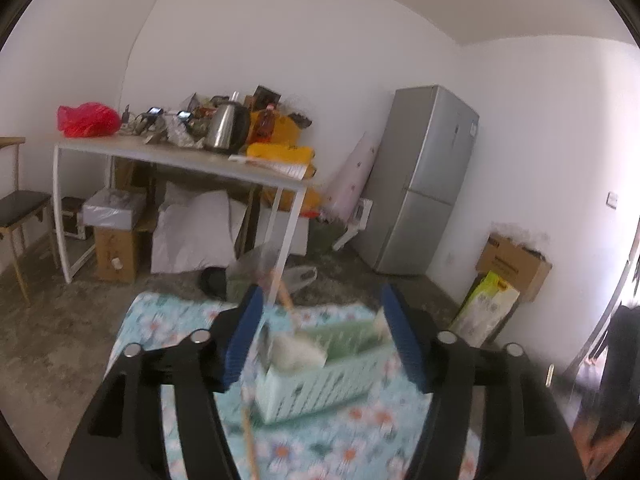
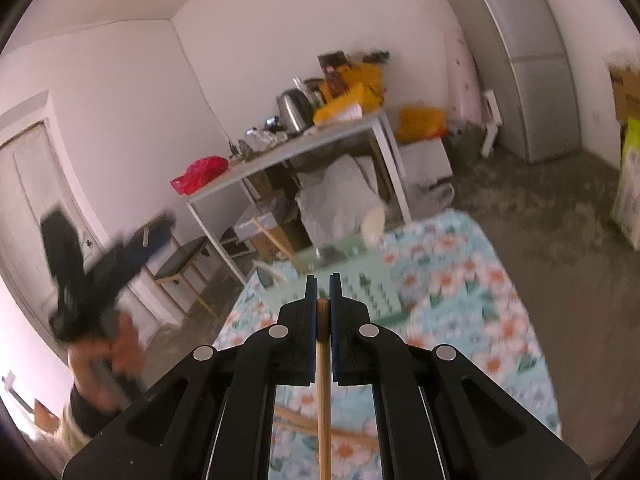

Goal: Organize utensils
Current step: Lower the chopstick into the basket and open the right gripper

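- Right gripper (image 2: pixel 323 280) is pinching a wooden stick (image 2: pixel 322 380).
- Left gripper (image 1: pixel 320 320) is standing spread, flanking the green basket (image 1: pixel 320 384) near the floral tablecloth's (image 1: pixel 360 440) far edge.

Kettle (image 1: pixel 226 128), fridge (image 1: pixel 424 184), red bag (image 1: pixel 88 119).

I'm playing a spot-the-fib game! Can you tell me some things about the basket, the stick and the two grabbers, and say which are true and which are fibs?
1. The right gripper pinches a wooden stick. True.
2. The left gripper is squeezed shut. False: its jaws stand apart, around the basket's end without touching.
3. The basket is red. False: it is pale green.
4. The basket sits on a flowery cloth. True.
5. The basket is empty. False: a wooden-handled utensil sticks out of it.
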A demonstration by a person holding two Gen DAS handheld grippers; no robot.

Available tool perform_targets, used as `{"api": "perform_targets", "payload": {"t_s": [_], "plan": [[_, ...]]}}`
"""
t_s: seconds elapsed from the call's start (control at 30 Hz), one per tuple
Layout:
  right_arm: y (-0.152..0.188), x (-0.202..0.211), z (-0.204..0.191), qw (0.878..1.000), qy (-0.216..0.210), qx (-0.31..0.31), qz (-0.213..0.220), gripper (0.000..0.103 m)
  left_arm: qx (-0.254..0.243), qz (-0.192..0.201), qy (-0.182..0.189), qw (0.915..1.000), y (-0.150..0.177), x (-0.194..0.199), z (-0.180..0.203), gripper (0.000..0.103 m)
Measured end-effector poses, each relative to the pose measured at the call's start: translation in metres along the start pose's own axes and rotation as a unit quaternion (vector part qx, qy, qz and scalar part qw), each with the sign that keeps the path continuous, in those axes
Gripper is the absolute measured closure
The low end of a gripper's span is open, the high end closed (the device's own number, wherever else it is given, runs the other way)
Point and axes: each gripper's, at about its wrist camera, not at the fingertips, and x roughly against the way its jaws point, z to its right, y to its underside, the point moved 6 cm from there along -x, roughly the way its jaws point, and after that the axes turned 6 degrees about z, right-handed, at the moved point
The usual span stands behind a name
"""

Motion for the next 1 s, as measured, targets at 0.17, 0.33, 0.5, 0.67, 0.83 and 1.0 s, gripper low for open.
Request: {"api": "perform_targets", "payload": {"t_s": [0.17, 0.33, 0.5, 0.67, 0.83, 1.0], "plan": [[-0.049, -0.007, -0.028, 0.997, -0.02, 0.039, 0.07, 0.099, -0.013, -0.034, -0.029, 0.9989, 0.046, 0.027, -0.02, 0.026], [-0.091, -0.025, -0.054, 0.988, -0.04, 0.057, 0.135, 0.099, -0.003, -0.071, -0.057, 0.9958, 0.088, 0.05, -0.042, 0.02], [-0.129, -0.052, -0.078, 0.972, -0.042, 0.083, 0.216, 0.099, -0.002, -0.082, -0.084, 0.993, 0.108, 0.067, -0.057, 0.017], [-0.143, -0.088, -0.085, 0.959, -0.014, 0.109, 0.262, 0.099, -0.009, -0.079, -0.107, 0.9911, 0.114, 0.08, -0.069, 0.015], [-0.126, -0.136, -0.077, 0.955, 0.021, 0.143, 0.259, 0.099, -0.006, -0.077, -0.12, 0.9897, 0.114, 0.083, -0.078, 0.014], [-0.098, -0.165, -0.055, 0.964, 0.038, 0.136, 0.226, 0.099, 0.001, -0.082, -0.127, 0.9886, 0.117, 0.082, -0.083, 0.014]]}}
